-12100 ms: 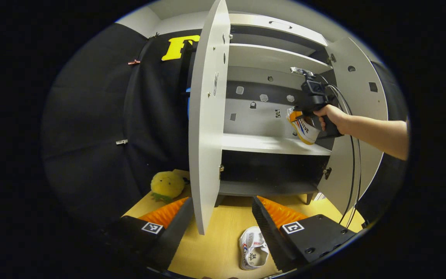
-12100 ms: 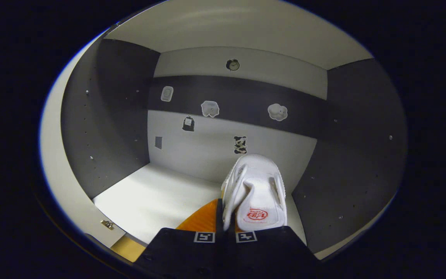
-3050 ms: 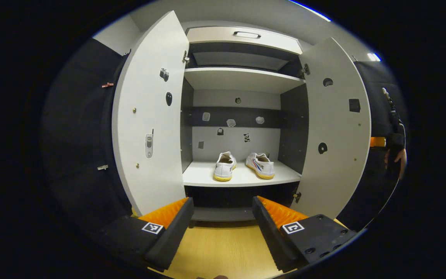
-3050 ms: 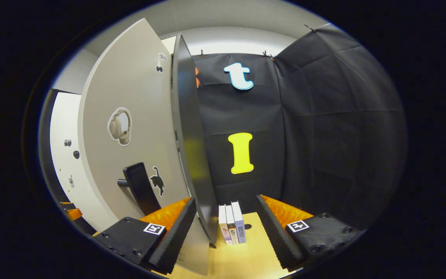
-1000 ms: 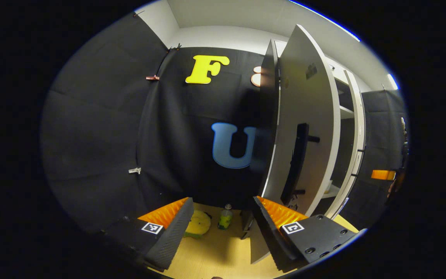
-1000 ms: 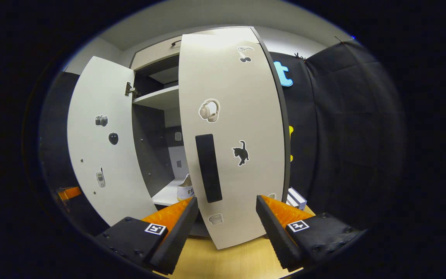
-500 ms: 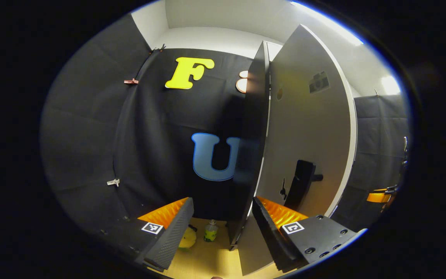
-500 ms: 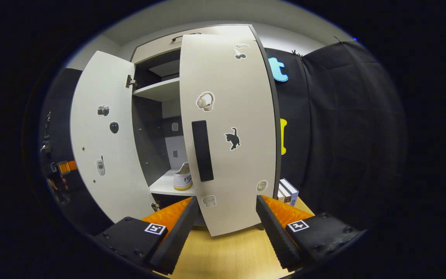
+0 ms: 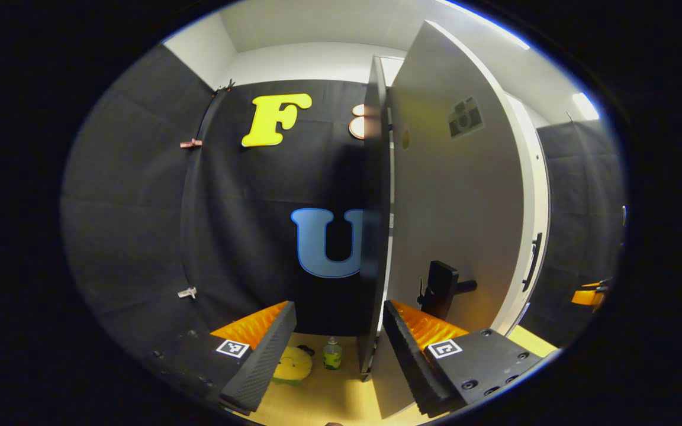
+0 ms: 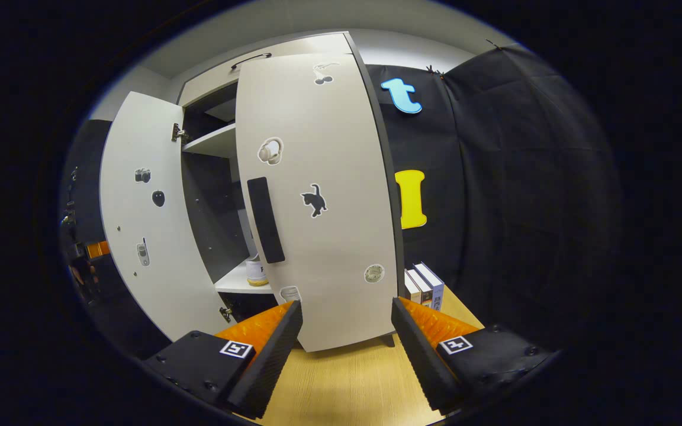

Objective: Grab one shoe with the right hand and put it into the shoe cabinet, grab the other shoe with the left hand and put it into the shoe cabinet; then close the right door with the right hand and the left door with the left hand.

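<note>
left gripper point(image 9: 338, 346) wide open, empty, right finger point(image 9: 412, 355) against left door point(image 9: 459, 201) outer face. right gripper point(image 10: 346, 343) wide open, empty, near almost-shut right door point(image 10: 317, 201). shoe point(image 10: 256, 273) on shelf.

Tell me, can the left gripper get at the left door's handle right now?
Probably yes. The left gripper is open, the left door stands just ahead, and its handle sits beside the right finger with nothing between.
</note>
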Available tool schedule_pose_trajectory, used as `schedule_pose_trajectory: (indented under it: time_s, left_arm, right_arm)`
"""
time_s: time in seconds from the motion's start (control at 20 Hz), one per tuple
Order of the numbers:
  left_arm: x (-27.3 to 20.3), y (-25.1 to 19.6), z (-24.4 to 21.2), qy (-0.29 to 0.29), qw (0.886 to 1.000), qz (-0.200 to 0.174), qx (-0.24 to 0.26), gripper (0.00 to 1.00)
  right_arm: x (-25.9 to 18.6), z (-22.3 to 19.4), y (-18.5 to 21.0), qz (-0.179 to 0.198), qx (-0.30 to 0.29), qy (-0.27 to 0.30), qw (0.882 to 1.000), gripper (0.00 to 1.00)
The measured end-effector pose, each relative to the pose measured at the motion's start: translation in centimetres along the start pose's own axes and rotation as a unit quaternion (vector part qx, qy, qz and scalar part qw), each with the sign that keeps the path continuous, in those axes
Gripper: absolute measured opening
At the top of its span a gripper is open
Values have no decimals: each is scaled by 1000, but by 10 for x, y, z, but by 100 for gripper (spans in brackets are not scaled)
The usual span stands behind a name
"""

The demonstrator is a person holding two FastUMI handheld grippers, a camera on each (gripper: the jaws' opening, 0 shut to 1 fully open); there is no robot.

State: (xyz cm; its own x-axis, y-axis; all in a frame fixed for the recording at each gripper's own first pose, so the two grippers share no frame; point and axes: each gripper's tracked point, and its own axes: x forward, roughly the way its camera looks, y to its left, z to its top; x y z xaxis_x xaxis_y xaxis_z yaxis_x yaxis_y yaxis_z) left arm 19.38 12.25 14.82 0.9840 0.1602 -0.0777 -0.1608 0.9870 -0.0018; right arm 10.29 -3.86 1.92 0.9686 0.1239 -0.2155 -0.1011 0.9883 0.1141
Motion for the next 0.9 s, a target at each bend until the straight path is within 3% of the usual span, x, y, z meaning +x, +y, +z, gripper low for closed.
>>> schedule_pose_trajectory:
  time_s: [0.05, 0.1, 0.25, 0.3, 0.5, 0.55, 0.6, 0.9]
  left_arm:
    - [1, -11, -3, 4, 1000, -2, -6, 89]
    - [1, -22, -4, 6, 1000, -5, -12, 93]
    - [0, -57, -1, 4, 1000, 0, -4, 89]
    - [2, -70, -2, 3, 1000, 2, -3, 93]
    - [17, -125, -3, 3, 1000, 10, -5, 89]
    - [21, -140, -3, 2, 1000, 13, -12, 94]
    - [23, -156, -3, -2, 1000, 14, -20, 92]
    - [-3, -230, -15, -9, 999, 17, -37, 95]
  right_arm:
    - [0, -1, -7, 1, 3, 0, 1000, 98]
    - [0, -1, -15, 3, 5, 1, 1000, 98]
    - [-2, -2, -39, 11, 12, 2, 1000, 98]
    - [-1, -3, -49, 12, 11, 4, 1000, 98]
    - [-1, 2, -83, 26, 4, 3, 1000, 98]
    - [-1, 4, -90, 30, 0, 1, 1000, 98]
    - [-1, 6, -96, 36, -5, 0, 999, 98]
    - [-2, 17, -112, 78, -3, -8, 997, 98]
